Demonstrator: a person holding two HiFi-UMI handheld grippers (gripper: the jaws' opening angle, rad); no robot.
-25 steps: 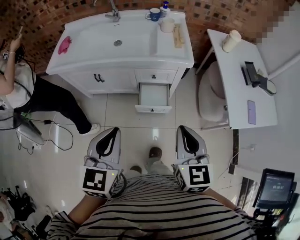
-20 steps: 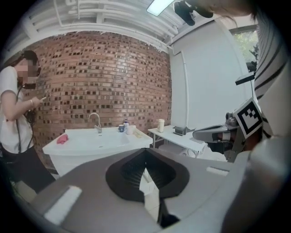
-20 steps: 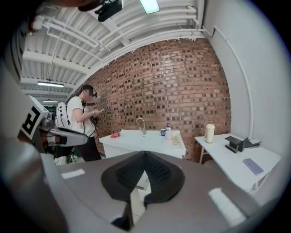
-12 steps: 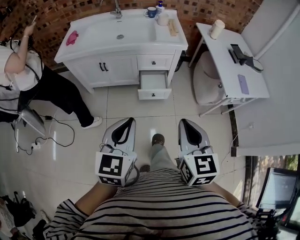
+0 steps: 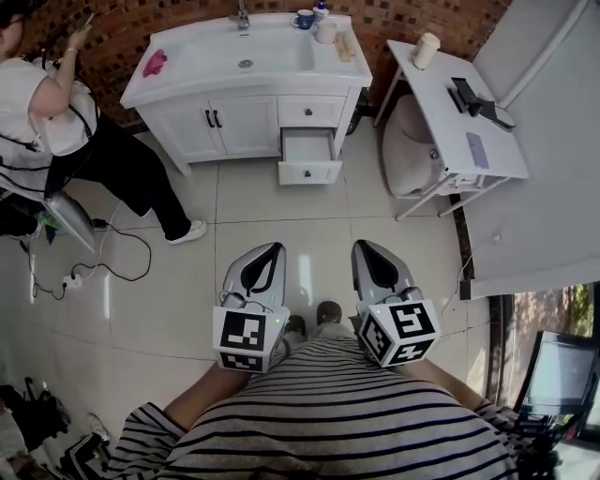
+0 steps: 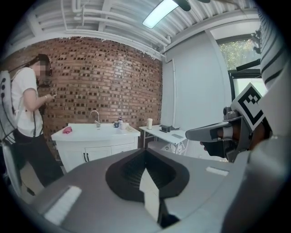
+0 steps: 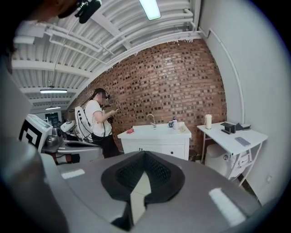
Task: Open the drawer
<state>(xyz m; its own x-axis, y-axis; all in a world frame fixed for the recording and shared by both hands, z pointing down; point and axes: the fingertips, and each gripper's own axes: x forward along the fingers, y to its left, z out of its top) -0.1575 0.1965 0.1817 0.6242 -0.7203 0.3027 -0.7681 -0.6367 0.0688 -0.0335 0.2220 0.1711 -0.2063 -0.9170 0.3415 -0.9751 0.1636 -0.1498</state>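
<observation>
The white vanity [image 5: 202, 61] stands against the brick wall, far from both grippers. Its lower right drawer [image 5: 309, 157] is pulled out, and the drawer above it [image 5: 311, 111] is shut. My left gripper [image 5: 265, 251] and right gripper [image 5: 366, 248] hover side by side over the tiled floor, well short of the vanity. Both point toward it. In the left gripper view, my left gripper [image 6: 145, 152] has its jaws together with nothing between them. The right gripper [image 7: 144, 154] shows the same in its own view. The vanity [image 7: 157, 136] appears small behind the right gripper's jaws.
A person [image 5: 56, 112] stands at the vanity's left, with cables [image 5: 103, 253] on the floor nearby. A white side table [image 5: 450, 103] with a cup [image 5: 426, 49] stands to the right. A pink cloth [image 5: 155, 63] and mugs [image 5: 305, 19] sit on the vanity top.
Both grippers, and I with them, have backed away from the vanity, which now sits farther off and smaller. The drawer stays pulled out. Both jaws stay shut.
</observation>
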